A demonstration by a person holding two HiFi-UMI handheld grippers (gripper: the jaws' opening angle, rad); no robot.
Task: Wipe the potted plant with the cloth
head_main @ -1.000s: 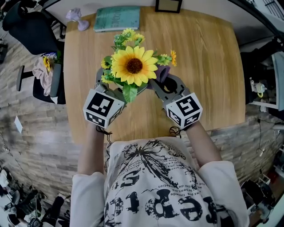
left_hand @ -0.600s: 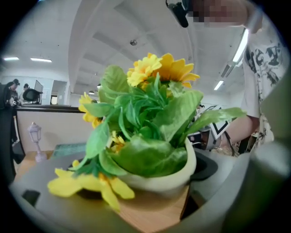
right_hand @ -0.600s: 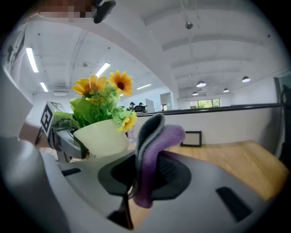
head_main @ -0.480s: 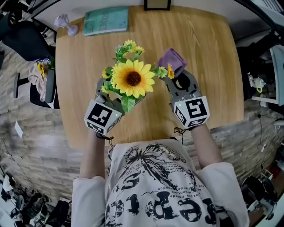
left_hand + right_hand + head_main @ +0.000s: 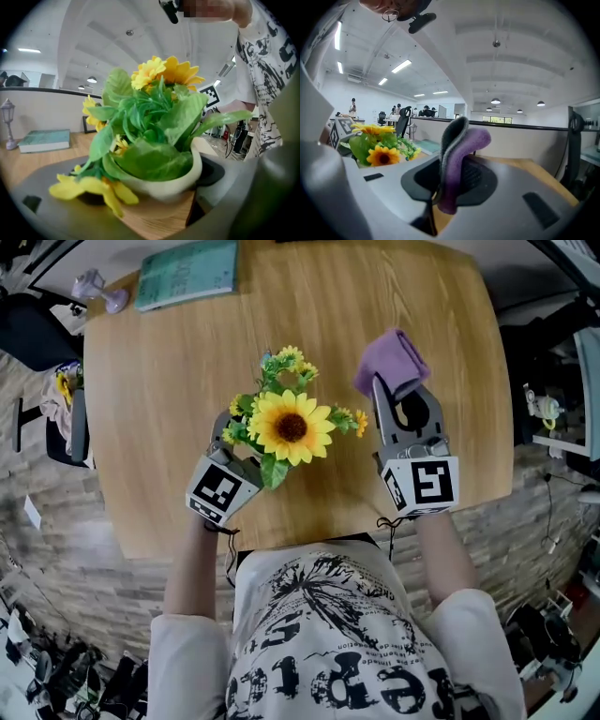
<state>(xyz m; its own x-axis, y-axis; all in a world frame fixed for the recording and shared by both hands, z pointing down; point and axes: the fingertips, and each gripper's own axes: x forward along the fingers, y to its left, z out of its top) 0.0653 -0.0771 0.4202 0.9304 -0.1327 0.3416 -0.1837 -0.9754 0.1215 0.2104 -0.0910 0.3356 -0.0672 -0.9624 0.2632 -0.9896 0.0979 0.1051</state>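
A potted plant (image 5: 290, 424) with a big sunflower and small yellow blooms stands mid-table. Its white pot (image 5: 165, 181) sits between the jaws of my left gripper (image 5: 240, 442), which is shut on the pot (image 5: 154, 190); in the head view the leaves hide the pot. My right gripper (image 5: 390, 386) is held to the right of the plant, apart from it, and is shut on a folded purple cloth (image 5: 391, 362). In the right gripper view the cloth (image 5: 458, 154) sticks up from between the jaws of this gripper (image 5: 440, 197), with the plant (image 5: 377, 145) off to the left.
A round wooden table (image 5: 169, 381) carries a teal book (image 5: 185, 275) and a small lilac lamp (image 5: 99, 292) at its far left. A dark chair (image 5: 33, 334) stands beyond the left edge. Office clutter lies to the right of the table.
My right gripper has carried the purple cloth out from beside the sunflower, rightward and away from the plant. The left gripper keeps its hold on the pot.
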